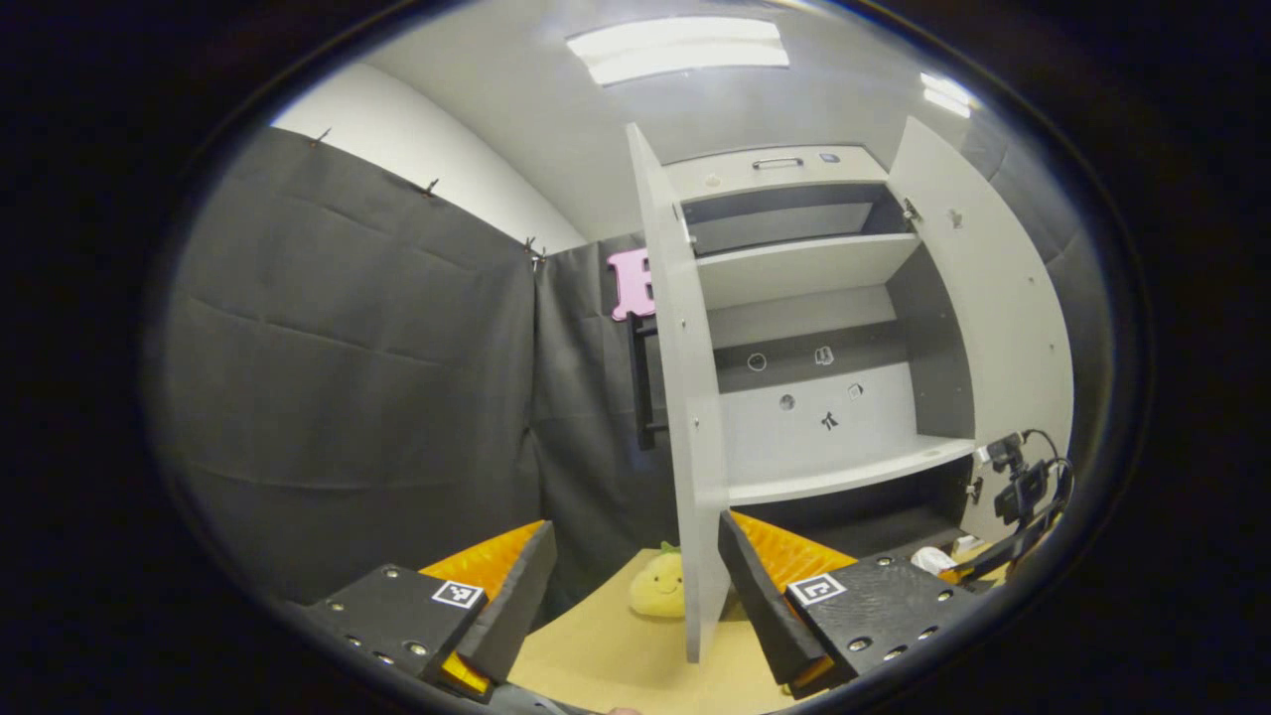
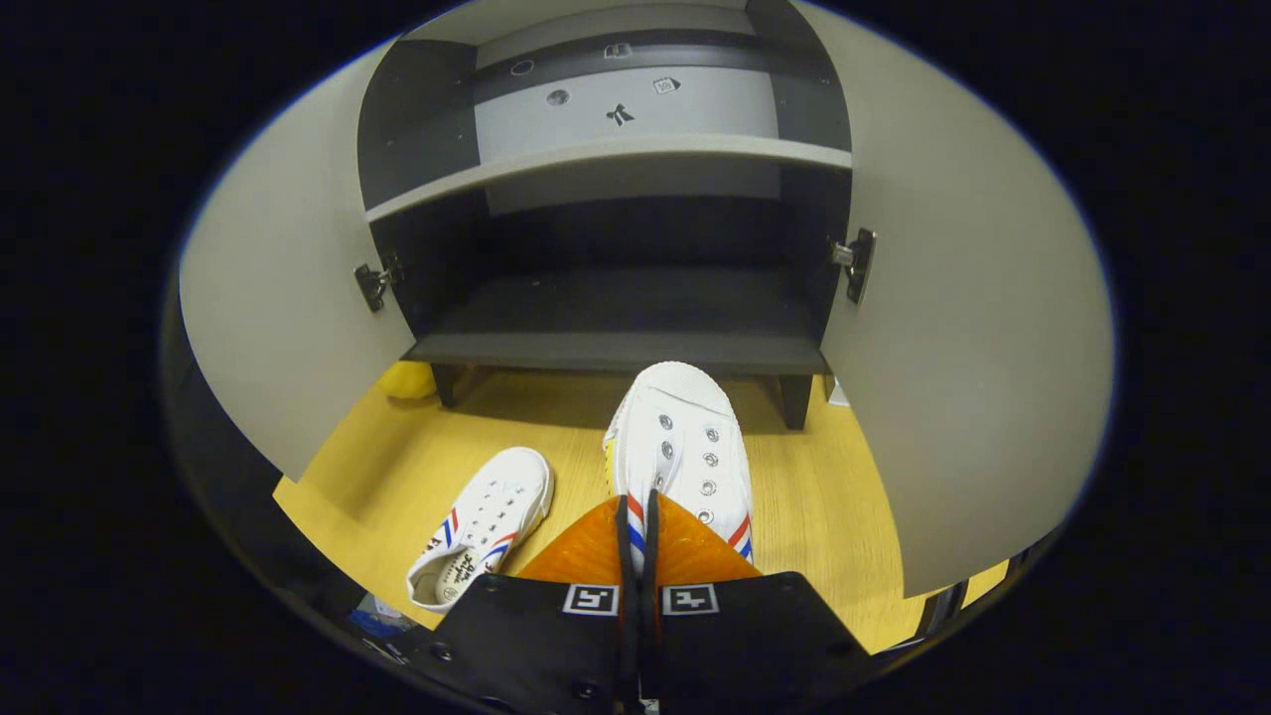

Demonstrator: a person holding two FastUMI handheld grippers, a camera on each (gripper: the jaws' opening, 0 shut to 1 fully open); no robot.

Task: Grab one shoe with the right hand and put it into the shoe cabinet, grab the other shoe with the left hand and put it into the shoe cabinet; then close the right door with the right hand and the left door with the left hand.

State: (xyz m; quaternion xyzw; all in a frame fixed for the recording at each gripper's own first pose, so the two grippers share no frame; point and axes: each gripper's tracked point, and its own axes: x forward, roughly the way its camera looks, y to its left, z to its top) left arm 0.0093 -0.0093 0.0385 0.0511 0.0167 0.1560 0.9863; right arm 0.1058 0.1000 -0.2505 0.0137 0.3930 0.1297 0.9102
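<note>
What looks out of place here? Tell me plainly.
A yellow plush toy sits on the floor behind the cabinet's open left door, unrelated to the shoes. The second shoe lies loose on the floor at an angle. Nothing looks spilled or damaged.

Both sneakers are white canvas with red and blue stripes: the held sneaker (image 2: pixel 685 442) and the loose sneaker (image 2: pixel 484 526). The shoe cabinet (image 2: pixel 635 149) is pale grey with dark grey shelves. The floor (image 2: pixel 397 467) is yellow wood-tone. A plush toy (image 1: pixel 658 586) is yellow.
</note>
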